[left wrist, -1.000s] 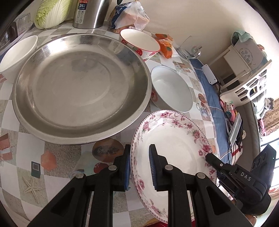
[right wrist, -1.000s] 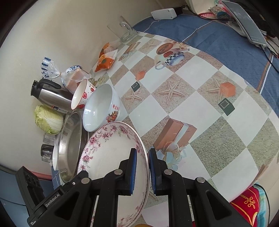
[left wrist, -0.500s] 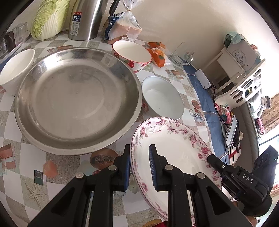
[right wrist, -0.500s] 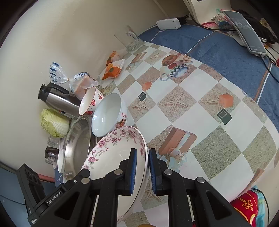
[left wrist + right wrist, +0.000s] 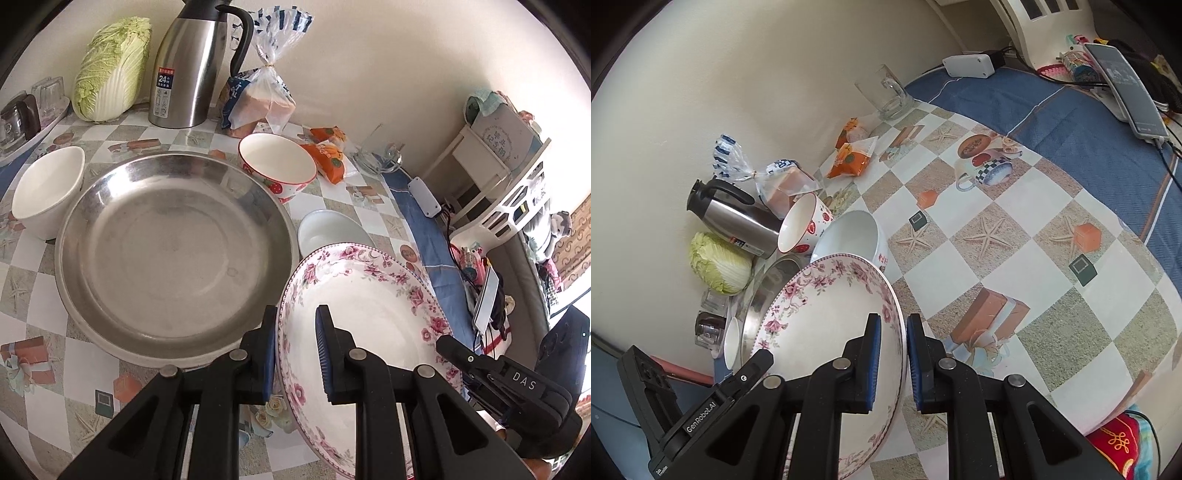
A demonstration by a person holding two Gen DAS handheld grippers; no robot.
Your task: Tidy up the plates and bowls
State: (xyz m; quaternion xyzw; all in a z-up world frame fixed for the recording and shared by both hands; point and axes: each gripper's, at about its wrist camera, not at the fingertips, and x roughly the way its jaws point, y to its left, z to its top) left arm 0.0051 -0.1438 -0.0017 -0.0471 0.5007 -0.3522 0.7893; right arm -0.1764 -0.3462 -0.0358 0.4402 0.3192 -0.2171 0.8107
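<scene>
A pink-flowered plate (image 5: 369, 314) (image 5: 820, 325) hangs tilted above the checked tablecloth, held by two opposite rims. My left gripper (image 5: 295, 343) is shut on its near-left rim. My right gripper (image 5: 892, 354) is shut on the opposite rim, and its black body (image 5: 509, 384) shows at the plate's right in the left wrist view. A big steel basin (image 5: 173, 254) (image 5: 764, 291) lies left of the plate. Around the basin stand a plain white bowl (image 5: 48, 188), a strawberry-patterned bowl (image 5: 277, 162) (image 5: 801, 225) and a white bowl (image 5: 325, 229) (image 5: 849, 236) partly hidden behind the plate.
Along the wall stand a steel kettle (image 5: 192, 66), a cabbage (image 5: 110, 66), a bagged loaf (image 5: 258, 99), orange snack packets (image 5: 328, 155) and a glass mug (image 5: 886, 92). A tray with glasses (image 5: 22, 114) sits far left. A phone (image 5: 1126, 92) lies on the blue cloth (image 5: 1071, 129).
Both grippers have risen with the plate between them, lifting it off the table. The views have tipped up, so the kettle, cabbage and wall now show.
</scene>
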